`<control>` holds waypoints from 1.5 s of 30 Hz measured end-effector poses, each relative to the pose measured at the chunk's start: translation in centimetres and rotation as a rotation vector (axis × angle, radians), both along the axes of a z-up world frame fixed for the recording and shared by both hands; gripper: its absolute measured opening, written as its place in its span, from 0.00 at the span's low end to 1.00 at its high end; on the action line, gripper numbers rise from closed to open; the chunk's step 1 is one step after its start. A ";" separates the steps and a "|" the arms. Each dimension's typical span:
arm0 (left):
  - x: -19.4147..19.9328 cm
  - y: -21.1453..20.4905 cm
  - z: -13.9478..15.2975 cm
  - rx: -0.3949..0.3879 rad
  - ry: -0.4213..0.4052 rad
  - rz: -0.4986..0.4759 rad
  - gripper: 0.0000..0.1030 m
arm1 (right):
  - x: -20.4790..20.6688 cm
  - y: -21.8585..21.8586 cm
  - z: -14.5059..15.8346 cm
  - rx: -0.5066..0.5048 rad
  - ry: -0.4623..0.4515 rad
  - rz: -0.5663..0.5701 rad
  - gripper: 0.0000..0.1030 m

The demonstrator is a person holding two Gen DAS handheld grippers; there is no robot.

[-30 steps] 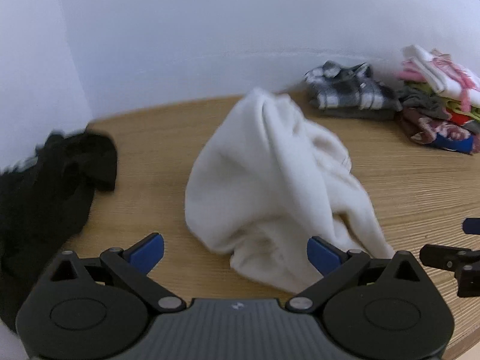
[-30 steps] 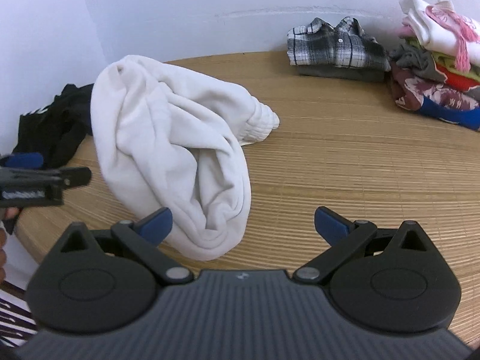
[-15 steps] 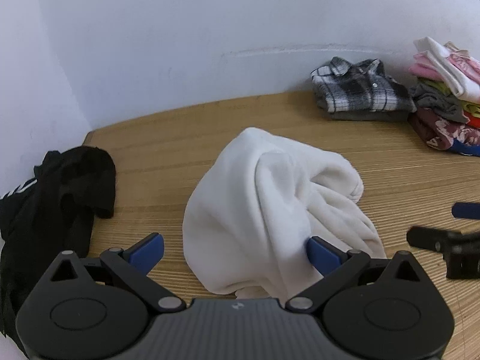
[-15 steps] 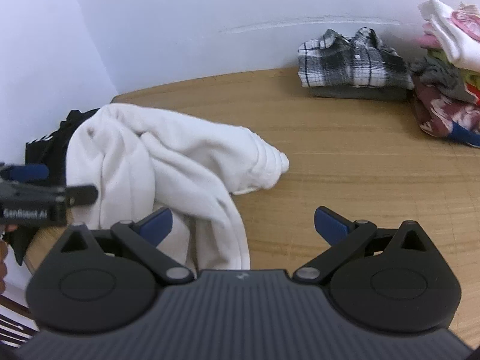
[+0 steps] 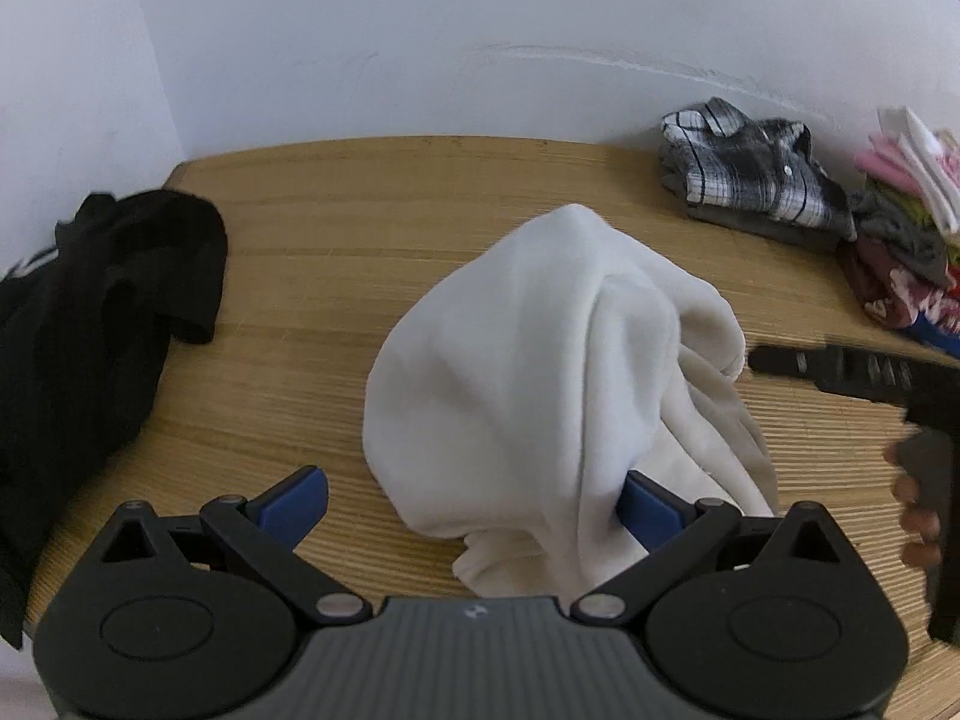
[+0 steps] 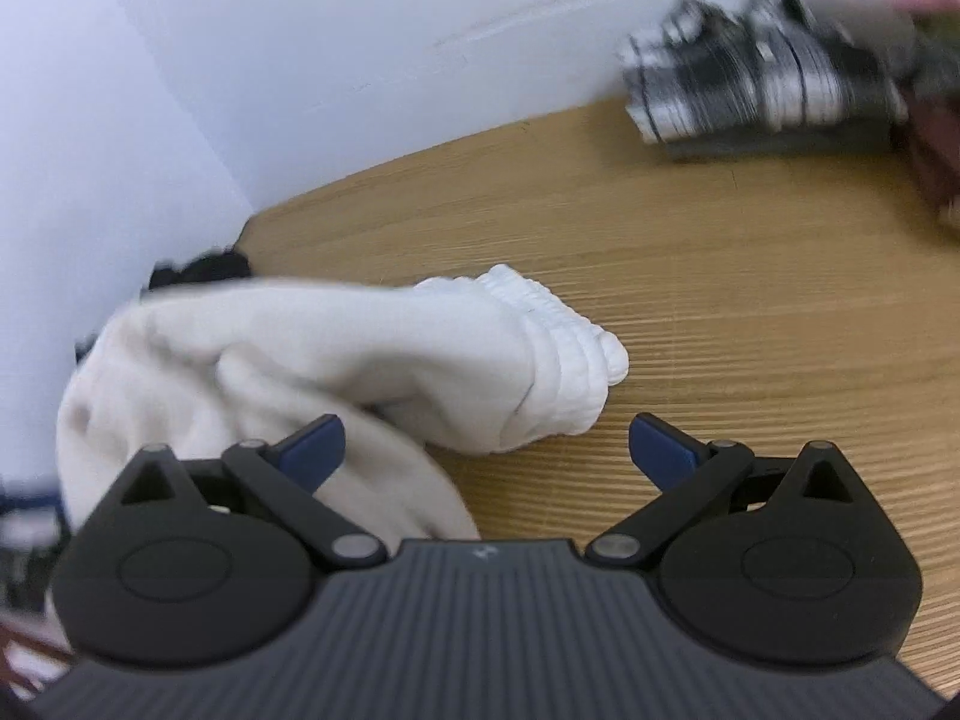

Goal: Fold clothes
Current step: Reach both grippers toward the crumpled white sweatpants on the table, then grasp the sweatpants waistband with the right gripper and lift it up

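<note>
A crumpled white sweatshirt (image 5: 540,372) lies in a heap on the wooden table (image 5: 336,228). My left gripper (image 5: 474,501) is open, its jaws wide apart at the near edge of the heap, with cloth draped over the right pad. In the right wrist view the sweatshirt (image 6: 312,354) stretches left, its ribbed cuff (image 6: 570,354) just ahead of my open, empty right gripper (image 6: 486,450). The right gripper also shows in the left wrist view (image 5: 840,369), beside the heap's right side.
A black garment (image 5: 90,330) lies crumpled at the table's left edge. A folded plaid shirt (image 5: 756,174) and a stack of folded colourful clothes (image 5: 906,240) sit at the back right by the white wall. The plaid shirt is blurred in the right wrist view (image 6: 756,84).
The white sweatshirt has sunk from a tall heap to a lower one. Both grippers have come closer to it; the right gripper has swung in toward the cuff.
</note>
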State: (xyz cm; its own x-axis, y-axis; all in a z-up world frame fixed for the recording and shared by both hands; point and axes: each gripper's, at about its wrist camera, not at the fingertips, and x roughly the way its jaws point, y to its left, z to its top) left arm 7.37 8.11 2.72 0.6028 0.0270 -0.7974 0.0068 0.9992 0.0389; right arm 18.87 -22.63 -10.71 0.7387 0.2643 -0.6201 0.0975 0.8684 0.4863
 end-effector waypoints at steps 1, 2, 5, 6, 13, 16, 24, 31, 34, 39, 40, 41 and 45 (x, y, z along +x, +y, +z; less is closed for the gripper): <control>-0.2 0.4 0.1 -0.012 0.002 0.004 1.00 | 1.3 -0.1 0.1 0.046 0.025 -0.026 1.00; -0.3 0.8 0.2 -0.024 0.003 0.005 1.00 | 2.7 0.0 0.3 0.093 0.054 -0.050 1.00; -0.4 1.6 0.6 -0.040 -0.002 -0.023 1.00 | 9.0 1.4 0.1 0.206 0.163 -0.095 1.00; -0.3 1.5 0.6 -0.034 -0.003 -0.041 1.00 | 11.0 1.4 -1.2 0.218 0.190 -0.094 1.00; -0.1 3.0 1.0 -0.013 -0.043 -0.214 1.00 | 11.9 1.9 -3.1 0.483 0.249 -0.183 1.00; -0.1 4.8 1.4 -0.051 -0.054 -0.244 1.00 | 12.2 3.4 -3.2 0.516 0.186 -0.166 0.81; -0.4 10.4 0.9 -0.041 -0.055 -0.211 1.00 | 12.4 15.9 1.7 0.206 -0.031 0.179 0.44; -0.1 16.9 -2.2 -0.078 0.057 -0.107 1.00 | 8.1 28.5 3.6 -0.091 -0.163 0.517 0.47; -0.3 18.7 -3.3 -0.110 0.096 -0.107 1.00 | 2.3 29.8 5.8 -0.197 -0.238 0.471 0.49; -1.6 18.7 -1.0 -0.028 0.000 -0.243 1.00 | -1.9 24.7 5.6 -0.299 -0.191 0.224 0.75; -1.9 18.4 0.0 0.019 -0.043 -0.266 1.00 | -1.2 23.9 4.6 -0.324 -0.151 0.188 0.75; -2.1 18.0 1.0 0.060 -0.085 -0.279 1.00 | -0.1 22.9 3.7 -0.338 -0.105 0.164 0.75; -0.8 16.7 3.6 0.102 -0.186 -0.303 1.00 | -2.0 19.9 2.4 -0.251 -0.039 0.181 0.74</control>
State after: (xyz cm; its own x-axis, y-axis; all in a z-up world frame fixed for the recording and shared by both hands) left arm 6.59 24.83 6.35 0.7301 -0.1014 -0.6758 0.2854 0.9438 0.1666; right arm 16.90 -2.75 -8.30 0.7180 0.2361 -0.6548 -0.0844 0.9633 0.2547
